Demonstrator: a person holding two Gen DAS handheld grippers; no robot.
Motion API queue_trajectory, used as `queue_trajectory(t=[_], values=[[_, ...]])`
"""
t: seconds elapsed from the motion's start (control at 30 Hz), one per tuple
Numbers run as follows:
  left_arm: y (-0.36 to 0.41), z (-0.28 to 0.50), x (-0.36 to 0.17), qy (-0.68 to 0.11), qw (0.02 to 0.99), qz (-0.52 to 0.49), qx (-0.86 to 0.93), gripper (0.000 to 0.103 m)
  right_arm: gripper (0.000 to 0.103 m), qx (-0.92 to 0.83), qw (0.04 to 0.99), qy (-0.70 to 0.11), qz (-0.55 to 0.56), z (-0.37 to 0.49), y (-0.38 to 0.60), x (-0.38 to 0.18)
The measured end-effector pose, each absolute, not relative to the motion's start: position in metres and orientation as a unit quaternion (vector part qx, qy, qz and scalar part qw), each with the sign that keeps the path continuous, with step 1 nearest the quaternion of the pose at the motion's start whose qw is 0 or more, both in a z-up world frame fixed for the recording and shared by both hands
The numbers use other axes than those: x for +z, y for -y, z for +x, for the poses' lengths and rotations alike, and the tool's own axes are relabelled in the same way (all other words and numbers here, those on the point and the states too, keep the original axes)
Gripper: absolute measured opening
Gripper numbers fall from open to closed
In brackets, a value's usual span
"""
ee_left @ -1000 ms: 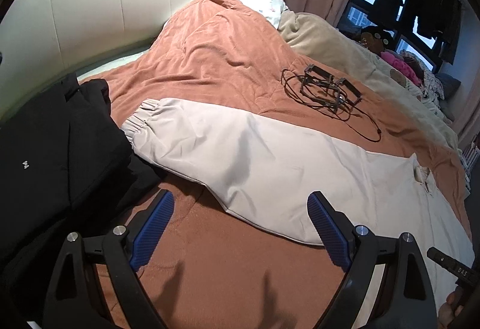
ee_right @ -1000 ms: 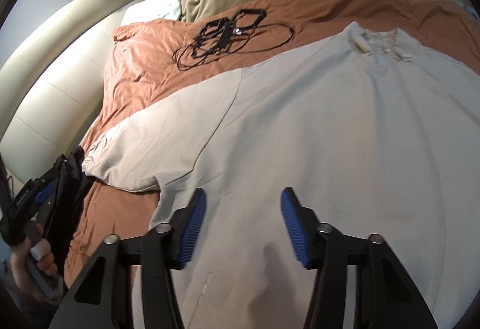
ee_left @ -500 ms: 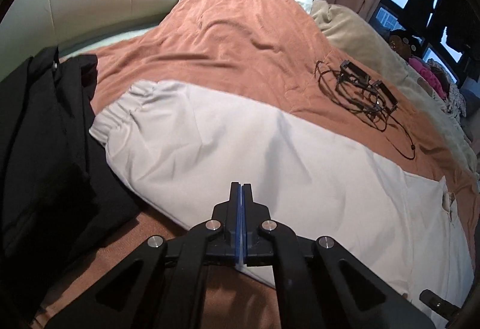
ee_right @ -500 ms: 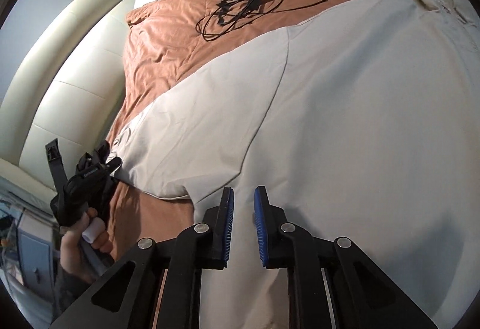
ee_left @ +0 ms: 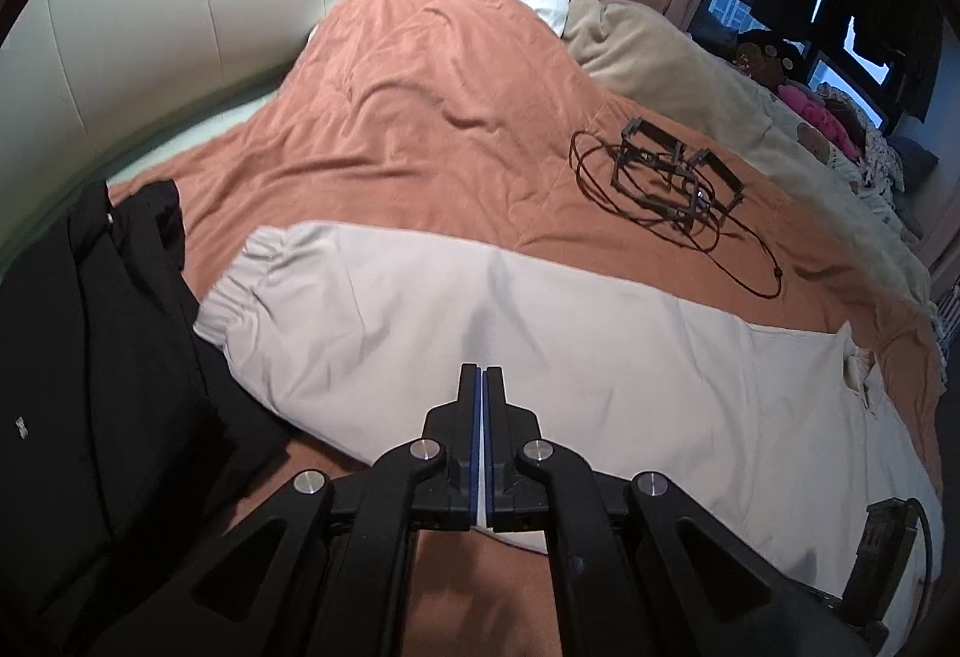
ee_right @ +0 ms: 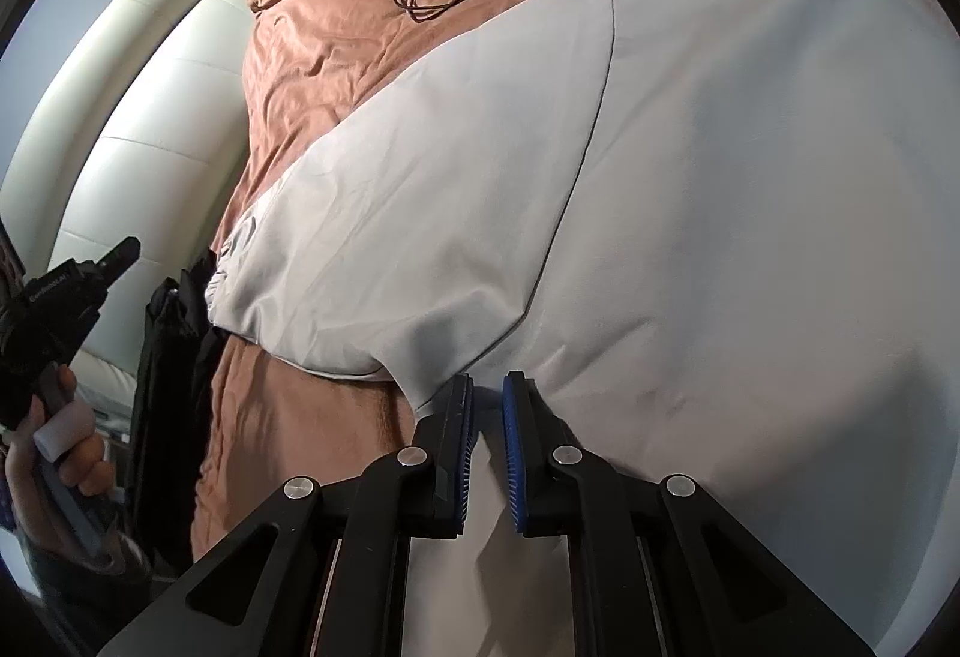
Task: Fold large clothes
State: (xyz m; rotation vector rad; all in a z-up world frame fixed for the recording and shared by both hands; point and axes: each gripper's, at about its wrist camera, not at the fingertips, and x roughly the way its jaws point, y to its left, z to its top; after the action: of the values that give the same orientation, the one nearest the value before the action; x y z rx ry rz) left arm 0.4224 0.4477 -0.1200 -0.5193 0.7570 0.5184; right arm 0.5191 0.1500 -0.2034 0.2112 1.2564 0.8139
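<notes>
A pale grey long-sleeved garment [ee_left: 630, 357] lies spread on the rust-coloured quilt [ee_left: 420, 117]. Its sleeve runs left to an elastic cuff [ee_left: 240, 285]. My left gripper [ee_left: 482, 369] is shut on the sleeve's near edge, and the cloth rises in a small ridge ahead of the tips. In the right wrist view the garment's body [ee_right: 750, 177] fills the frame. There my right gripper [ee_right: 487, 378] sits at the underarm with its jaws closing. Grey cloth is pinched between the blue pads [ee_right: 513, 417], and creases fan out from them.
A black garment [ee_left: 90, 357] is heaped at the left, beside the sleeve cuff. A tangle of black cable and frames [ee_left: 672, 171] lies on the quilt beyond the sleeve. A cream padded headboard [ee_left: 150, 27] curves behind, and a person's hand [ee_right: 66, 447] grips the left tool's handle.
Both grippers went from wide open to closed on the garment. The left one slid forward onto the sleeve edge. The right one dropped lower and closer to the underarm.
</notes>
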Motion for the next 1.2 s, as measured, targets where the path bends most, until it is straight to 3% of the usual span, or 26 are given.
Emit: queue_trajectory(t=[0.07,0.13,0.17,0.2,0.23,0.27,0.33,0.47,0.53,0.7,0.73,0.8,0.87,1.0,1.2], values=[[-0.450,0.417,-0.137,-0.373,0.852,-0.260,0.260,0.004,0.012,0.371,0.724,-0.573,0.099,0.519,-0.150,-0.205],[-0.450,0.413,-0.148,-0.378,0.848,-0.263,0.264,0.018,0.014,0.372,0.719,-0.577,0.106,0.521,-0.150,-0.206],[-0.451,0.411,-0.154,-0.379,0.847,-0.264,0.263,0.045,0.017,0.374,0.717,-0.578,0.109,0.522,-0.149,-0.206],[-0.451,0.409,-0.157,-0.377,0.848,-0.265,0.262,0.080,0.019,0.375,0.717,-0.578,0.109,0.522,-0.150,-0.204],[-0.450,0.406,-0.158,-0.370,0.851,-0.267,0.261,0.092,0.021,0.375,0.719,-0.575,0.107,0.522,-0.149,-0.203],[-0.450,0.403,-0.158,-0.362,0.854,-0.265,0.265,0.095,0.026,0.375,0.722,-0.572,0.104,0.521,-0.149,-0.200],[-0.451,0.398,-0.158,-0.351,0.855,-0.267,0.273,0.095,0.031,0.374,0.729,-0.565,0.098,0.521,-0.147,-0.196],[-0.457,0.396,-0.169,-0.360,0.838,-0.300,0.280,0.094,0.032,0.374,0.735,-0.557,0.099,0.521,-0.144,-0.189],[-0.458,0.399,-0.179,-0.363,0.834,-0.313,0.275,0.089,0.032,0.371,0.748,-0.542,0.095,0.519,-0.141,-0.183],[-0.466,0.419,-0.201,-0.373,0.822,-0.322,0.286,0.085,0.020,0.375,0.747,-0.539,0.107,0.518,-0.139,-0.178],[-0.469,0.422,-0.204,-0.374,0.820,-0.314,0.298,0.078,0.020,0.376,0.745,-0.540,0.108,0.517,-0.140,-0.179],[-0.475,0.427,-0.207,-0.381,0.812,-0.308,0.317,0.028,0.014,0.376,0.745,-0.542,0.102,0.515,-0.143,-0.182],[-0.477,0.428,-0.205,-0.374,0.813,-0.320,0.312,0.017,0.009,0.381,0.740,-0.544,0.105,0.515,-0.146,-0.188],[-0.459,0.427,-0.174,-0.344,0.841,-0.292,0.300,0.009,0.007,0.389,0.729,-0.549,0.124,0.517,-0.151,-0.200],[-0.426,0.433,-0.095,-0.285,0.884,-0.275,0.248,0.008,0.007,0.380,0.710,-0.577,0.135,0.521,-0.150,-0.210]])
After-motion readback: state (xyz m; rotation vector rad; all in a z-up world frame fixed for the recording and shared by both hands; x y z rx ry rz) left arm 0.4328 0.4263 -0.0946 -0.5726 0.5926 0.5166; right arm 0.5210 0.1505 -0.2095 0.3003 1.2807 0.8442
